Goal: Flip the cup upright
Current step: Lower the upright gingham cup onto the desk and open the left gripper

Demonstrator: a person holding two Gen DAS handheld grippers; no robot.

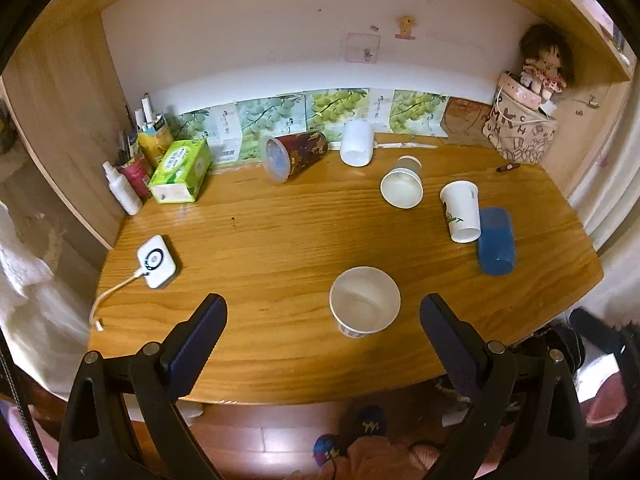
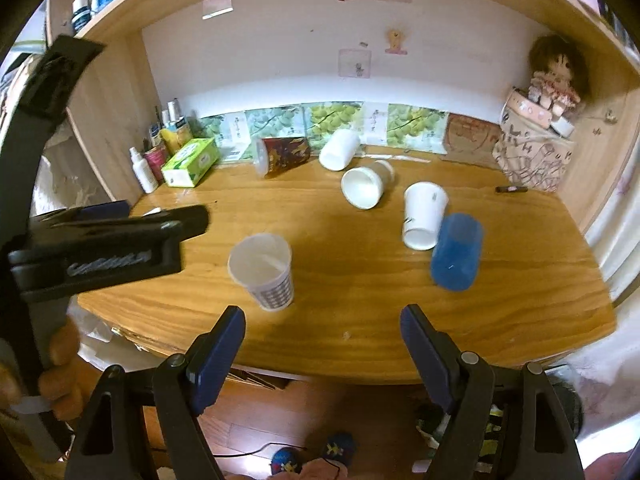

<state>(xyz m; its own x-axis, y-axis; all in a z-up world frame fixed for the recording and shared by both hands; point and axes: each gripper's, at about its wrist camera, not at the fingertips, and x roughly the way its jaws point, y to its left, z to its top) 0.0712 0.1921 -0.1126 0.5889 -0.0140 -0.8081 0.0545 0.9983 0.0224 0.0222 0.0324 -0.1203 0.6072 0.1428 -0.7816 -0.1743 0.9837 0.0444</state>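
One cup stands up already: the paper cup (image 1: 364, 302) near the front edge of the counter (image 1: 280, 224) sits with its open mouth up, and it looks empty inside. The left gripper (image 1: 323, 312) hangs just in front of it with its fingers (image 1: 200, 332) spread wide apart, and nothing is between them. The right gripper (image 2: 322, 322) is also spread wide and holds nothing; it hangs over the front of the counter, a bit to the right of that cup. So this one cup looks done, but five more cups lie on their sides. The blue cup (image 1: 496, 240) lies near the right side, and the white cup with a green mark (image 1: 461, 211) lies touching it or just beside it. The small white cup (image 1: 403, 186) lies a little farther back, with its mouth facing the front. At the back, the big white cup (image 1: 357, 142) and the dark red cup (image 1: 296, 154) lie near the wall. The blue cup looks nearest to the right gripper, so it may be the easy one to pick next. A green tissue box (image 1: 182, 170) and a white spray bottle (image 1: 122, 188) stand at the left, well away from the cups. Most of the job seems to be left, if all the cups must stand.
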